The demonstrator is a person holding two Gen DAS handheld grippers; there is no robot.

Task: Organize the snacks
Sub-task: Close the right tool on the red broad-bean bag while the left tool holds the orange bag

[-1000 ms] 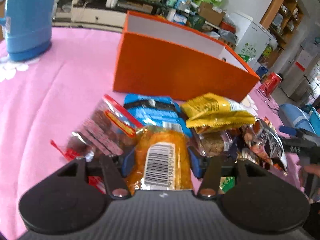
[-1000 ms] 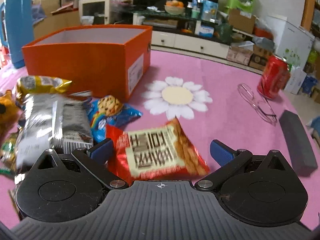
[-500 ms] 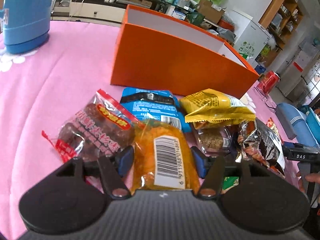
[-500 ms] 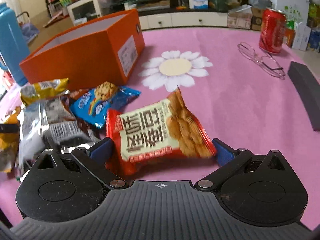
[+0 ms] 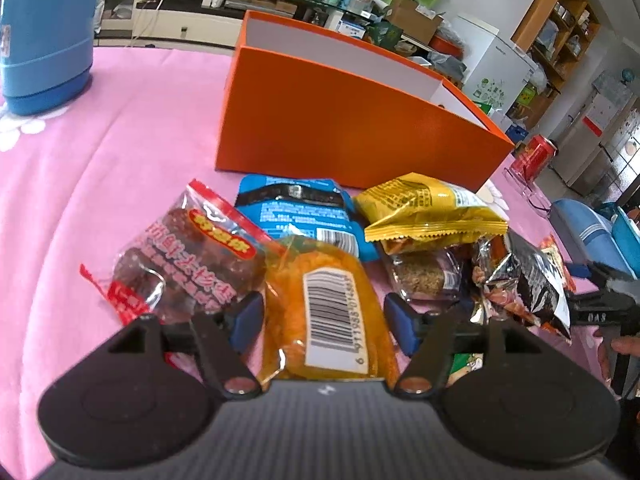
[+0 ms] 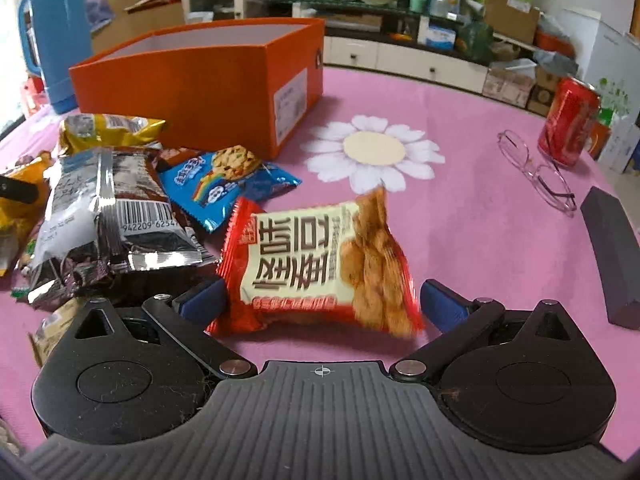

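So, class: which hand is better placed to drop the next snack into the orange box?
Right. The right gripper appears clamped on the red packet, with the orange box open just beyond. The left gripper has just been opening its jaws; the orange packet lies loose between them.

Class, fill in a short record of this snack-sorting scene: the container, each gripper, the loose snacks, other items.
container: orange box, open top
left gripper: fingers have just been opening; orange barcode packet lies between them, not gripped
right gripper: fingers closed on red snack packet
loose snacks: yellow packet, blue cookie packet
other items: red can, glasses
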